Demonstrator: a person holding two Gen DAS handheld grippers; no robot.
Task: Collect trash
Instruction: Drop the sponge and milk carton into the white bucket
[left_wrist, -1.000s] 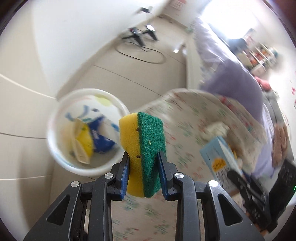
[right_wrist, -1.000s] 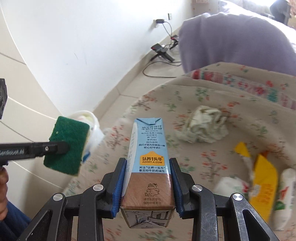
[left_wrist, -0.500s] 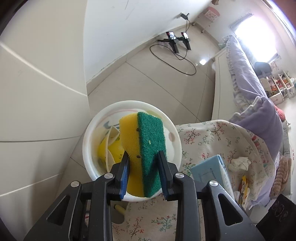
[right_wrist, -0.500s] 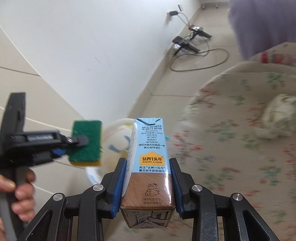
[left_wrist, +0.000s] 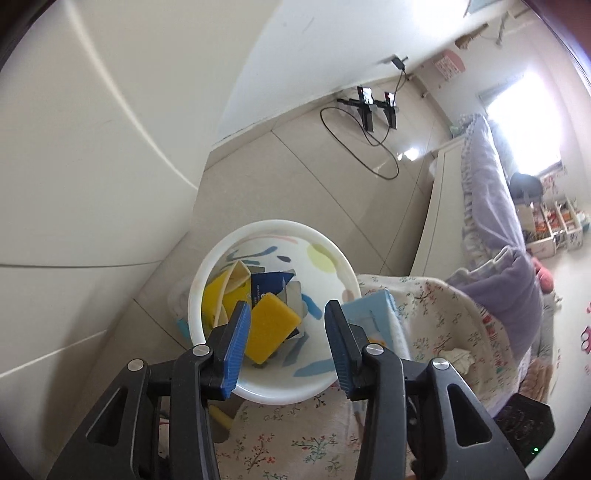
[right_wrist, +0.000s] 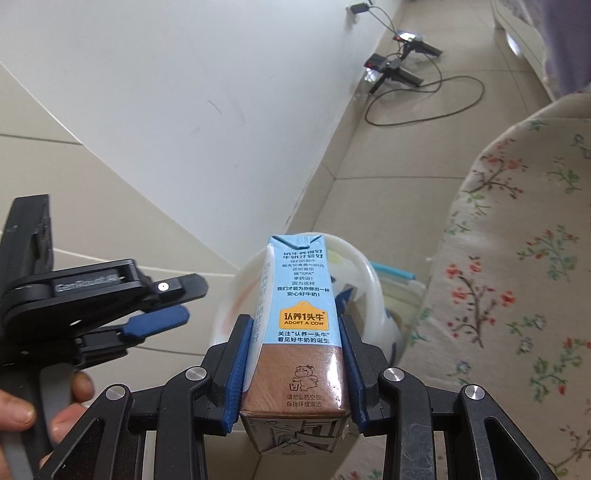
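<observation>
1. The left gripper (left_wrist: 286, 343) has just let go: its jaws now stand apart and the sponge (left_wrist: 271, 326) lies in the white bin (left_wrist: 273, 391)
2. The right gripper (right_wrist: 293, 373) clamps the milk carton (right_wrist: 299, 321) above the bin's rim, likely next to drop

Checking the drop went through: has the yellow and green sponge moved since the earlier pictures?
Yes. The yellow and green sponge has left the open left gripper and dropped down into the white plastic bin, among the trash there.

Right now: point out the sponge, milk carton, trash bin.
sponge (left_wrist: 272, 328): left wrist view, yellow face.
milk carton (right_wrist: 303, 317): right wrist view, orange label.
trash bin (left_wrist: 273, 226): left wrist view, far rim.
</observation>
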